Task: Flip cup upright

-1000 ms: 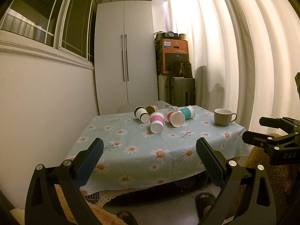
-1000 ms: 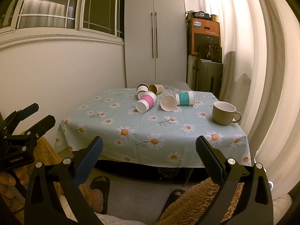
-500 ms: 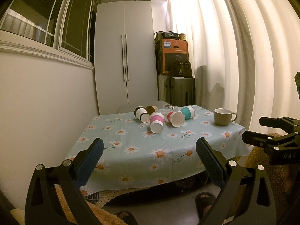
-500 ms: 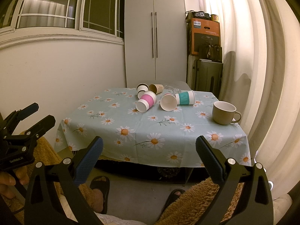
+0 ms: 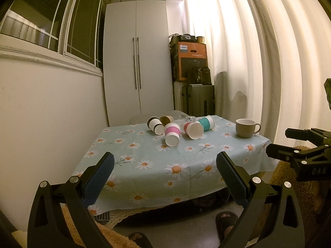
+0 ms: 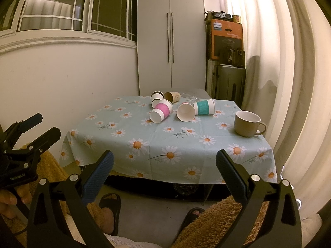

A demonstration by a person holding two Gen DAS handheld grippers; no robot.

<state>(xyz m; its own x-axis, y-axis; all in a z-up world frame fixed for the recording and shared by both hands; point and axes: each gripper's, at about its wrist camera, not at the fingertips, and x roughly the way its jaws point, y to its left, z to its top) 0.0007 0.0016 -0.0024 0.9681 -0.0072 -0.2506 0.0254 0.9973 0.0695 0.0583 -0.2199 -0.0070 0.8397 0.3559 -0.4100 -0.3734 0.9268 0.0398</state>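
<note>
Several paper cups lie on their sides at the far middle of the table: a pink-sleeved cup (image 5: 172,134) (image 6: 162,111), a teal-sleeved cup (image 5: 206,122) (image 6: 204,107), a plain white cup (image 5: 194,130) (image 6: 185,112), a black-and-white cup (image 5: 154,125) (image 6: 156,97) and a brown cup (image 5: 166,119) (image 6: 172,96). My left gripper (image 5: 164,175) is open and empty, well short of the table's near edge. My right gripper (image 6: 164,175) is open and empty, also short of the table. Each gripper shows at the edge of the other's view.
A beige mug (image 5: 246,127) (image 6: 247,123) stands upright at the table's right side. The table has a daisy tablecloth (image 5: 144,157) (image 6: 186,142). A white cupboard (image 5: 137,62), stacked boxes (image 5: 192,64) and curtains (image 5: 258,62) stand behind. Slippered feet (image 6: 109,210) are below.
</note>
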